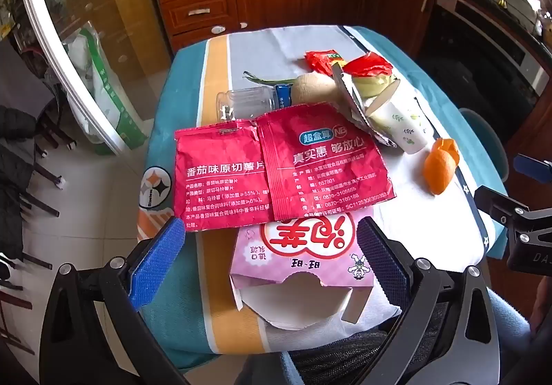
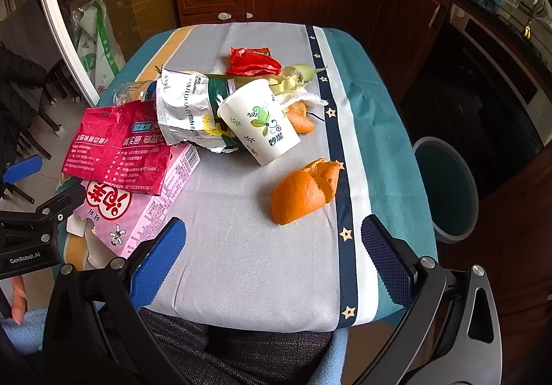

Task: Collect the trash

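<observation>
Both grippers hang over the near edge of the table [image 2: 241,264], each with its jaws spread wide and nothing between them; the left gripper [image 1: 269,260] has the pink carton [image 1: 303,257] lying right in the gap of its jaws, open end toward it, the pads on either side but not touching; just beyond the carton, partly resting on it, lies the red crisp packet [image 1: 276,167], flattened and printed side up; ahead of that sits the heap: a clear plastic bottle [image 1: 245,102] on its side, a silver foil bag [image 2: 183,108], a tipped paper cup [image 2: 262,122] with its mouth turned to the left, and a crumpled red wrapper [image 2: 252,62] at the far side; the right gripper [image 2: 272,260] has only bare cloth between its jaws; the orange peel [image 2: 303,191] lies a little ahead of them, nearer the right pad, well apart from the heap; off to the right of its right jaw, beside the table and lower, stands the teal bin [image 2: 448,188], its mouth open upward
</observation>
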{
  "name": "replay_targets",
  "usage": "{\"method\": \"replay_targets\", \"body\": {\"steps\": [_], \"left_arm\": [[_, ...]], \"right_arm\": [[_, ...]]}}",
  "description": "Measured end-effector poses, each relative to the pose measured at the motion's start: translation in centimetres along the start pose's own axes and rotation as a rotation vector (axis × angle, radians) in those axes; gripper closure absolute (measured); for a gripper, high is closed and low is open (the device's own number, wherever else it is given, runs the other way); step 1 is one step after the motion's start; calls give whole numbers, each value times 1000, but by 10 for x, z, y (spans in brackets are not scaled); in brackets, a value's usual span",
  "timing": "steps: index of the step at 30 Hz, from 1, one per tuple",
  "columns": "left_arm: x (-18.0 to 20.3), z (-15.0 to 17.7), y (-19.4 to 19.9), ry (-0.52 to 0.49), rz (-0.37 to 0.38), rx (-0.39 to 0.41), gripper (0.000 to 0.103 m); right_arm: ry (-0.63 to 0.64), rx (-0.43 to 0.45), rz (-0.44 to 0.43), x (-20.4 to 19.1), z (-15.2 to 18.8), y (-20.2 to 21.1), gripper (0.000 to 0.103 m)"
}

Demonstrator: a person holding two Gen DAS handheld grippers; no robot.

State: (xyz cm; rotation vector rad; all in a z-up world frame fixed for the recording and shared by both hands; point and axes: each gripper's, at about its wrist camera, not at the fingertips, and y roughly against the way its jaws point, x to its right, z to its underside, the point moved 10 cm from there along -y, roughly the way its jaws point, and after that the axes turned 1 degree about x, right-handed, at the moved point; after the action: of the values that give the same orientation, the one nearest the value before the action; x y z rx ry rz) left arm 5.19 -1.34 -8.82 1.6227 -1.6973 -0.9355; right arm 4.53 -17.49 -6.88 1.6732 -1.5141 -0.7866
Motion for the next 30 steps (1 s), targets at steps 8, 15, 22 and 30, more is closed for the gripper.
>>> {"method": "replay_targets", "body": {"steps": [8,15,22,30], "left_arm": [[-2,2,-3,12,4,-3,4],[-3,2,-4,14,5,-5,4],[-3,2,-4,13,3,-4,4],[-3,2,-3,13,4,-5,4]], "right_arm": [[-1,0,2,-1,0,-1,5],[1,-2,5,-1,3,-4,5],[1,-4,5,-1,2,-3,5],[0,-6,4,-2,3,-5,5]]}}
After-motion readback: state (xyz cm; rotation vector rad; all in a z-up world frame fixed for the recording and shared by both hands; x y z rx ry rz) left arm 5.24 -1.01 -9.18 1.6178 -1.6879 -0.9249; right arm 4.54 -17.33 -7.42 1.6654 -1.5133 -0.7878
